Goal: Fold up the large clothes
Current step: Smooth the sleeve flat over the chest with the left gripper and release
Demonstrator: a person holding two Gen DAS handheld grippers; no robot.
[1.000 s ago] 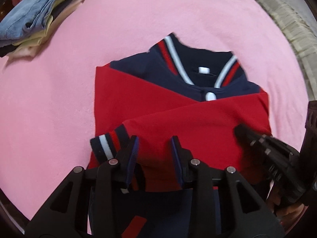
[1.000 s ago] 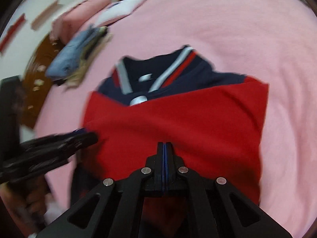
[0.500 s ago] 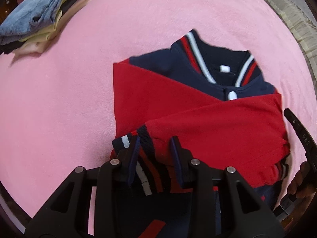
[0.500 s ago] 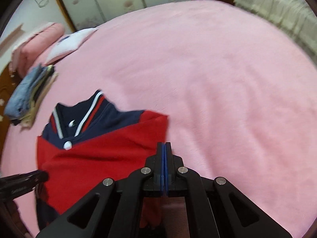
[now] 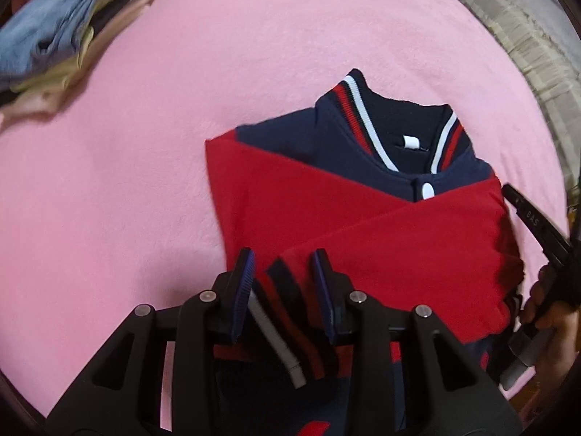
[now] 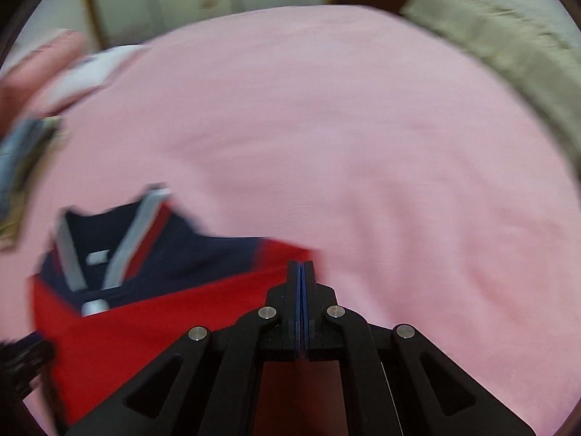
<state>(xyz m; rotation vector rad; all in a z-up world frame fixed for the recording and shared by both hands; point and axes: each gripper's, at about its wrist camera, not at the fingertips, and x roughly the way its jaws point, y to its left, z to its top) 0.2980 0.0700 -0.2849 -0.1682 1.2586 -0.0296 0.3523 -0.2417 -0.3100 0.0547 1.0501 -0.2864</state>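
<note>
We see the striped cuff [image 5: 279, 312] now lying deeper between the left hand-held gripper [image 5: 285, 272] fingers, while the right hand-held gripper [image 6: 301, 272] has swung off the jacket [image 5: 363, 225] toward the bed [image 6: 363, 145].

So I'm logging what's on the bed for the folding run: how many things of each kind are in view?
Jacket being folded: 1, the red and navy jacket
Stacks of folded clothes: 1, the folded pile
Pillows: 1, blurred, the white pillow
Hand-held grippers: 2, left hand-held gripper, right hand-held gripper
Total: 5
</note>
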